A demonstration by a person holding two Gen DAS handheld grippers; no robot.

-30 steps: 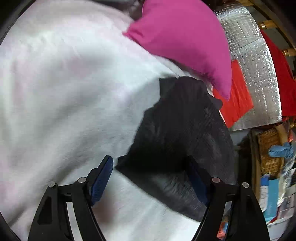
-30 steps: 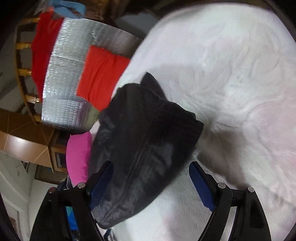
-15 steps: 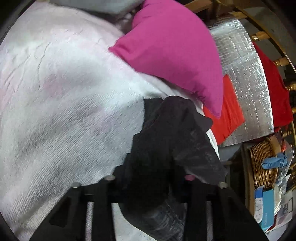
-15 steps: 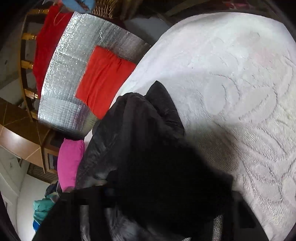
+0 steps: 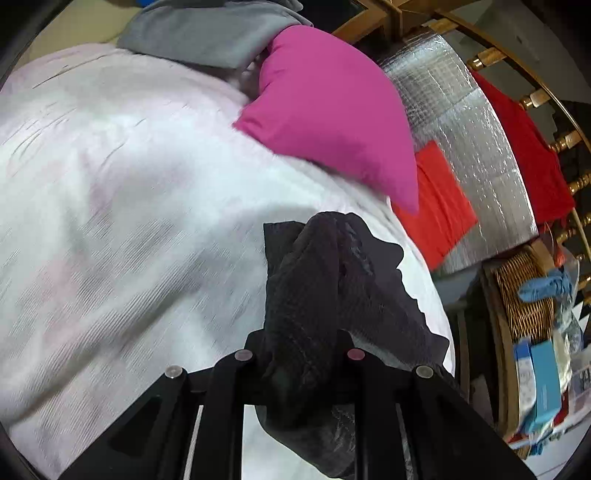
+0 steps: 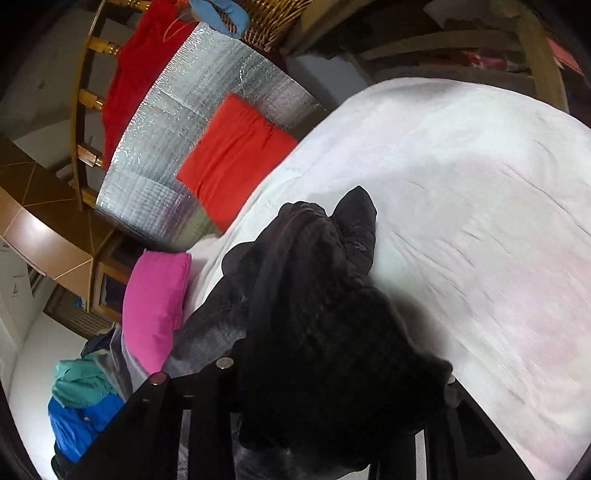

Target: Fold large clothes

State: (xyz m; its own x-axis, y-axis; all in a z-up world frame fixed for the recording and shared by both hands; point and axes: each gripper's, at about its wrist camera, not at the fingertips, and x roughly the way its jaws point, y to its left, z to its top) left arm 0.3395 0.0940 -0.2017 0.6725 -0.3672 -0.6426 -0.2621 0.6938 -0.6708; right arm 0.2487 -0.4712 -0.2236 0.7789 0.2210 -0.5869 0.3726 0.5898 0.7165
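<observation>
Left wrist view. The left gripper (image 5: 300,363) points down toward a white bedspread (image 5: 129,221). Its jaws are closing, with a bunched fold of the black garment (image 5: 317,280) between them; the cloth fills the gap and the finger pads are hidden beneath it. From the jaws the garment rises away from the camera as a narrow ridge, then spreads to the right in a thinner, wavy-edged layer over the bed's edge. A loose flap hangs below the jaws toward the bottom of the frame. Beyond the garment lies a magenta pillow (image 5: 332,110), with a grey cloth (image 5: 207,33) behind it. To the right stand a silver foil panel (image 5: 472,147) bearing an orange-red cloth (image 5: 439,206), a wooden rail (image 5: 546,99) draped with a red garment (image 5: 532,155), and a wicker basket (image 5: 524,295).

Right wrist view. The right gripper (image 6: 332,373) is likewise closing on the same black garment (image 6: 325,295), a thick dark mass that covers both fingers entirely. The garment extends forward from the jaws to a pointed tip resting on the white bedspread (image 6: 480,206), and trails to the left toward the magenta pillow (image 6: 155,302). The silver foil panel (image 6: 177,136) and orange-red cloth (image 6: 232,155) appear at upper left; a blue and teal bundle (image 6: 81,398) lies at lower left.
</observation>
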